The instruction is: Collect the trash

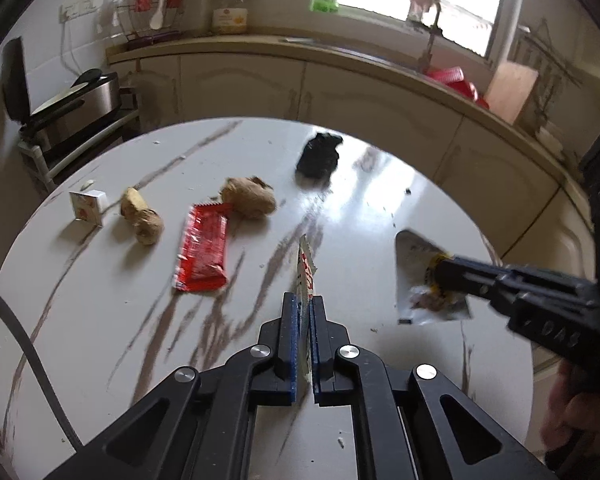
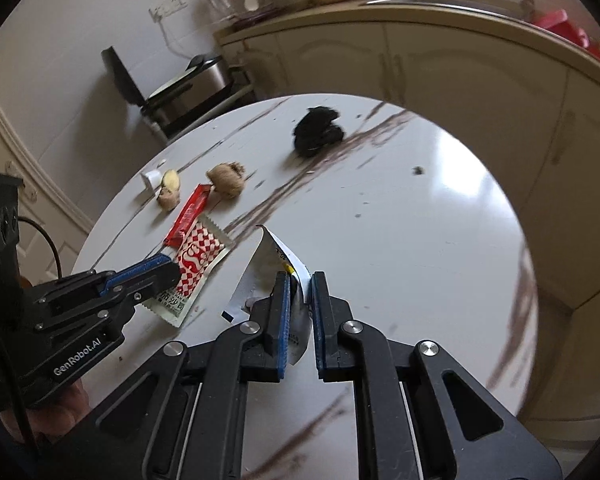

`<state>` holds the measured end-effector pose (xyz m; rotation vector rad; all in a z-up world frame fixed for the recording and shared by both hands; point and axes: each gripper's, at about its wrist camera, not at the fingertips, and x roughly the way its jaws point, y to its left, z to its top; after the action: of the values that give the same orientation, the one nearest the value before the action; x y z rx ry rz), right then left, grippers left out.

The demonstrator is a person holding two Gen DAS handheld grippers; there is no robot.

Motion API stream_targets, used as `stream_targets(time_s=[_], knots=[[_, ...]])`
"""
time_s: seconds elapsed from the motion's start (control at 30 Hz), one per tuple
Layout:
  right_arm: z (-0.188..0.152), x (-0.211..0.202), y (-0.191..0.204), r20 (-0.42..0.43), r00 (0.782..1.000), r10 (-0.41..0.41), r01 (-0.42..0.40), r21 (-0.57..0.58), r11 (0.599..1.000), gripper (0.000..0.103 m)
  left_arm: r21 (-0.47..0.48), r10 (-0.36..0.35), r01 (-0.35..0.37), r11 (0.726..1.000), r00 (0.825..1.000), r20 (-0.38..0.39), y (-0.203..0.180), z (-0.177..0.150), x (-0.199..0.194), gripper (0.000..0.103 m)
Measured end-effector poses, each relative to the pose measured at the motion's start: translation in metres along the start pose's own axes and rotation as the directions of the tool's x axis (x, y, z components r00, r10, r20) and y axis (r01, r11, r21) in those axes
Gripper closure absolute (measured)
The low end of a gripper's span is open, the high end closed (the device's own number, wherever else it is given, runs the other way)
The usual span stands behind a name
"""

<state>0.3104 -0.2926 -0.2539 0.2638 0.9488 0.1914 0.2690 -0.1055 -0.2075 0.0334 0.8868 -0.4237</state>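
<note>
The left tongs [image 1: 305, 308] are clamped on the checked red-and-white sachet [image 2: 198, 258], pinching one end so it stands edge-on between the pads. The right tongs [image 2: 300, 284] are closed on the curled white wrapper [image 2: 260, 264], gripped near its crumpled middle. Both pieces look feather-light, thin and slick, likely to slip or flutter, so a firm pinch well in from the edge suits them. Beyond the left tongs, on the worktop [image 1: 100, 320], lies the red bar wrapper [image 1: 204, 248], flat and best taken at a crimped end. Farther off sits a black crumpled wad [image 1: 318, 156], soft enough to pinch anywhere.
</note>
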Motion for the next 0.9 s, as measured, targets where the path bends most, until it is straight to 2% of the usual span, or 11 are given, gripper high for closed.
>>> stream_targets(time_s=[0.17,0.43,0.47,0.5,0.57,0.63,0.73,0.77,0.83,0.87,0.9], knots=[[-0.003,-0.003,-0.009,0.003,1.0,-0.002,0.002,0.023,1.0,0.093,0.012,-0.013,0.013,1.0,0.999,-0.039,-0.004,0.004,0.018,0.096],[-0.005,-0.003,-0.011,0.001,1.0,0.004,-0.004,0.033,0.999,0.093,0.013,-0.031,0.031,0.999,0.999,-0.039,-0.014,0.013,0.033,0.094],[-0.005,-0.003,-0.012,0.0,1.0,0.006,-0.006,0.034,0.999,0.093,0.015,-0.036,0.037,0.999,0.999,-0.039,-0.015,0.013,0.033,0.083],[-0.005,-0.002,-0.012,-0.002,1.0,0.007,-0.007,0.033,0.999,0.093,0.013,-0.042,0.043,0.999,0.998,-0.039,-0.016,0.013,0.034,0.063],[-0.006,-0.001,-0.013,-0.005,1.0,0.006,-0.006,0.033,0.999,0.093,0.013,-0.052,0.052,0.999,0.998,-0.023,-0.018,0.012,0.032,0.035],[-0.006,-0.001,-0.015,-0.004,1.0,0.003,-0.003,0.039,0.999,0.093,0.014,-0.042,0.043,0.999,0.999,-0.008,-0.02,0.012,0.031,0.03],[-0.006,-0.002,-0.019,0.001,1.0,-0.005,0.005,0.048,0.999,0.093,0.012,-0.025,0.026,1.0,0.999,-0.039,-0.02,0.014,0.043,0.04],[-0.006,-0.003,-0.02,0.004,1.0,-0.008,0.008,0.052,0.999,0.093,0.014,-0.022,0.023,1.0,0.998,-0.055,-0.021,0.014,0.048,0.051],[-0.006,-0.005,-0.023,0.007,1.0,-0.012,0.011,0.058,0.998,0.093,0.046,0.017,-0.015,0.999,0.999,-0.04,-0.026,0.015,0.052,0.064],[-0.007,-0.006,-0.025,0.008,1.0,-0.013,0.013,0.06,0.998,0.093,0.054,0.022,-0.02,0.998,0.999,-0.039,-0.029,0.016,0.052,0.077],[-0.007,-0.007,-0.027,0.011,1.0,-0.015,0.014,0.064,0.998,0.093,0.056,0.015,-0.013,0.998,0.999,-0.039,-0.03,0.016,0.053,0.081]])
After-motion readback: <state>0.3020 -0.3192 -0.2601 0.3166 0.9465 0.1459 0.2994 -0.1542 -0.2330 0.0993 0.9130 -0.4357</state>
